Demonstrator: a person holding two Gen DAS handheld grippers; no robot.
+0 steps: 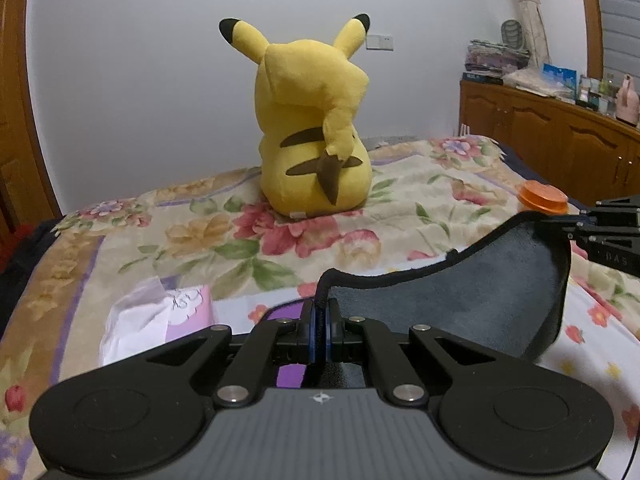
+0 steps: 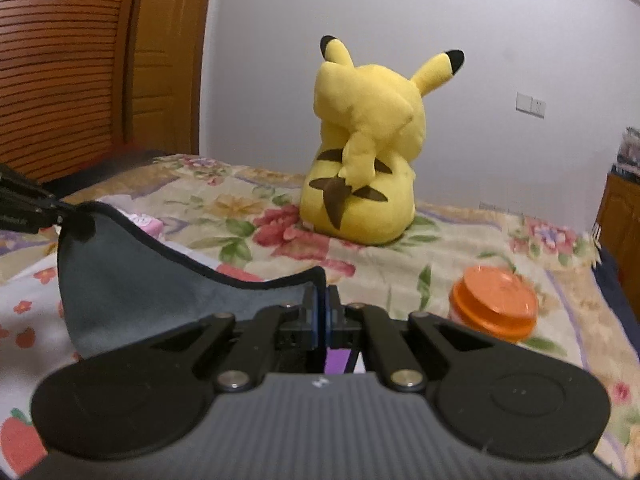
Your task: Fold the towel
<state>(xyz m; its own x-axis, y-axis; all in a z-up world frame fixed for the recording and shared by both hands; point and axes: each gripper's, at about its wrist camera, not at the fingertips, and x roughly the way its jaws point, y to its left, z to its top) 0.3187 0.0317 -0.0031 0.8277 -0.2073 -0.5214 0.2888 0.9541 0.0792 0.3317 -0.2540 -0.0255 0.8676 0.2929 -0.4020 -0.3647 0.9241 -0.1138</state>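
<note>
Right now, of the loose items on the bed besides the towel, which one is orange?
The round orange lidded jar, right of the dark grey towel. The plush is yellow; the tissue pack is white-purple.

Towel (image 1: 472,300): grey napped cloth, matt, with a black stitched hem. Left gripper (image 1: 321,312): matt black plastic links, bright metal pivot pins, ribbed grey housing. Blanket (image 1: 248,240): soft floral fleece. Plush toy (image 1: 312,128) at 12 o'clock: yellow velour. Orange lid (image 2: 494,300) at 3 o'clock: glossy plastic. Cabinets (image 1: 552,140): varnished wood.
</note>
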